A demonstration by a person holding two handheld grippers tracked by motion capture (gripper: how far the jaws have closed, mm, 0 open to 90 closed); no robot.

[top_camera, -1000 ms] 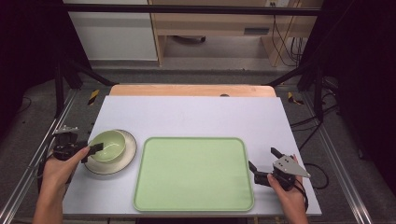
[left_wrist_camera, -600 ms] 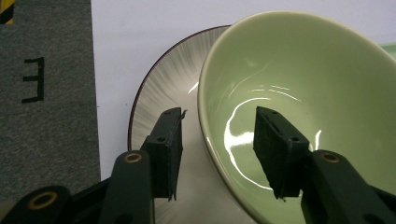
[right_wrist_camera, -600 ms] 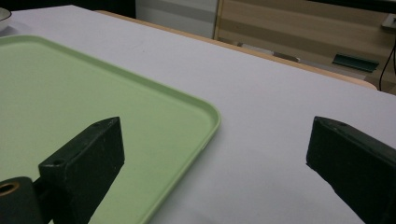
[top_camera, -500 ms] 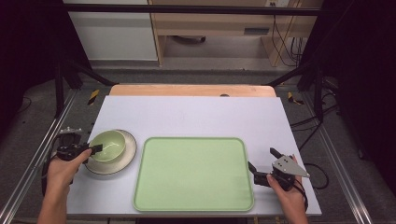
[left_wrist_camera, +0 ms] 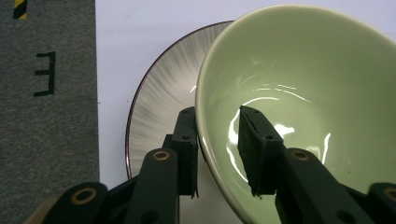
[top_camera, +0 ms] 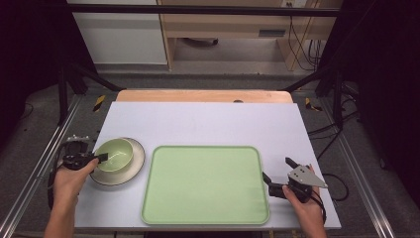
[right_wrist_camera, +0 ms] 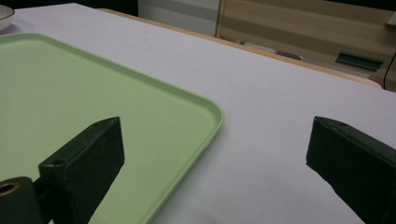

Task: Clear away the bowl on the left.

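Left of the green tray (top_camera: 205, 184) on the white tabletop (top_camera: 208, 121): a light green bowl (top_camera: 115, 154) sitting on a pale plate (top_camera: 128, 171) with a dark rim. Pinching the bowl's near rim, the left hand-held gripper (left_wrist_camera: 218, 148), one black jaw inside the bowl and one outside over the plate, held by the left hand (top_camera: 70, 178). Just right of the tray's near right corner, above bare tabletop: the right hand-held gripper (top_camera: 278, 172), jaws spread wide with nothing between them, held by the right hand (top_camera: 306, 204).
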